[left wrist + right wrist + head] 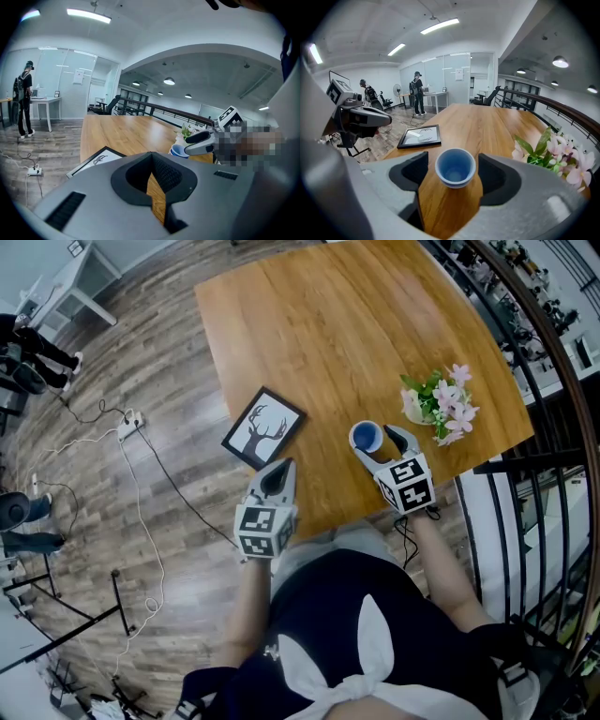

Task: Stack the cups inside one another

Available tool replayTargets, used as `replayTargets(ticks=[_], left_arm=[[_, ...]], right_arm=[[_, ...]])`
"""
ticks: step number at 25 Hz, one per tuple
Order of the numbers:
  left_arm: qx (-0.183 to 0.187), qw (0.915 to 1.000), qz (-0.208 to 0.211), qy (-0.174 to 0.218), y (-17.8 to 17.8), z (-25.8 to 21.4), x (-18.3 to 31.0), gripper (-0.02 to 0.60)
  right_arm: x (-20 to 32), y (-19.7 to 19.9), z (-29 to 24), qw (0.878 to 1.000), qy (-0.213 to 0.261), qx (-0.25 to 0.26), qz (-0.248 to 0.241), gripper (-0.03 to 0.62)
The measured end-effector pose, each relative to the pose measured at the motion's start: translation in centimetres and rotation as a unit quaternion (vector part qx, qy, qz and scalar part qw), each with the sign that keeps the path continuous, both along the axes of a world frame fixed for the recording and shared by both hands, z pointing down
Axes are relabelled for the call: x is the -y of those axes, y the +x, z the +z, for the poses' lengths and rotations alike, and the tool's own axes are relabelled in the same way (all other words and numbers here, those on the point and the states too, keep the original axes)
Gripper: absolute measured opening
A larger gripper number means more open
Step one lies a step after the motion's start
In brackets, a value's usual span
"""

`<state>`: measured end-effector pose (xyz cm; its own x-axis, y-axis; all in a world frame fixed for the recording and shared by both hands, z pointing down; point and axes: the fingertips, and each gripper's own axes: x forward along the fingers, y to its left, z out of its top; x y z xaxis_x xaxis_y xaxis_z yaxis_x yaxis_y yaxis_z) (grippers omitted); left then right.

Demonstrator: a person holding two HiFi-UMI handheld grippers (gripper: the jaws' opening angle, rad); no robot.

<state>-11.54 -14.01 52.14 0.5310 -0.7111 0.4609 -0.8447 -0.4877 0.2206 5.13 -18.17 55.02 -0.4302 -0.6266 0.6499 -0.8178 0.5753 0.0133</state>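
person (pixel 23 101) far left, by a white desk (pixel 45 100); small and distant, no detail readable.

picture frame (pixel 263 427) lies flat on the table (pixel 356 324) near its front-left corner, antler drawing facing up. In the left gripper view the gripper body cuts off the frame's lower part.

left gripper (pixel 279 474): fingers closed to a point, and only a thin wedge of tabletop shows between the pads. Nothing is held. The tips are over the table just beside the frame.

cup (pixel 367 437): upright on the table near the front edge, between the frame and the flowers. It is blue inside with a pale rim and outer wall. One rim shows, so can't tell if it's a single cup or several nested. In the left gripper view a right gripper finger covers most of it.

right gripper (pixel 377 444): fingers spread, with the cup standing between them. There's a gap on both sides and no contact.

flowers (pixel 439 407): pink and white, right of the cup and apart from it. The blooms mostly hide the pot, and the edge of the right gripper view cuts the bunch off.

railing (pixel 525 381) runs past the table's right edge.
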Motion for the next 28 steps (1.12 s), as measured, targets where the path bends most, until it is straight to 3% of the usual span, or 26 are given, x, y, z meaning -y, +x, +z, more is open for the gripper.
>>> replayTargets(ticks=[12, 14, 16, 17, 28], left_arm=[[-0.005, 1.0000, -0.004, 0.003, -0.6, -0.3, -0.3, 0.015], [-0.008, 0.9999, -0.006, 0.005, -0.7, -0.3, -0.3, 0.015], [-0.009, 0.9999, -0.008, 0.006, -0.8, -0.4, -0.3, 0.015], [-0.010, 0.9999, -0.008, 0.006, -0.8, -0.5, -0.3, 0.015], [-0.018, 0.9998, -0.001, 0.012, -0.5, -1.0, -0.4, 0.015]], right_arm=[[-0.5, -0.9, -1.2, 1.000, 0.012, 0.006, -0.005, 0.326], [-0.6, -1.1, -1.8, 1.000, 0.028, 0.007, -0.006, 0.247], [-0.6, -1.2, -2.8, 0.999, 0.050, 0.012, -0.007, 0.061], [-0.6, -1.4, -3.2, 0.998, 0.057, 0.016, -0.010, -0.002], [-2.0, -2.7, -4.2, 0.997, 0.055, 0.037, -0.037, -0.002]])
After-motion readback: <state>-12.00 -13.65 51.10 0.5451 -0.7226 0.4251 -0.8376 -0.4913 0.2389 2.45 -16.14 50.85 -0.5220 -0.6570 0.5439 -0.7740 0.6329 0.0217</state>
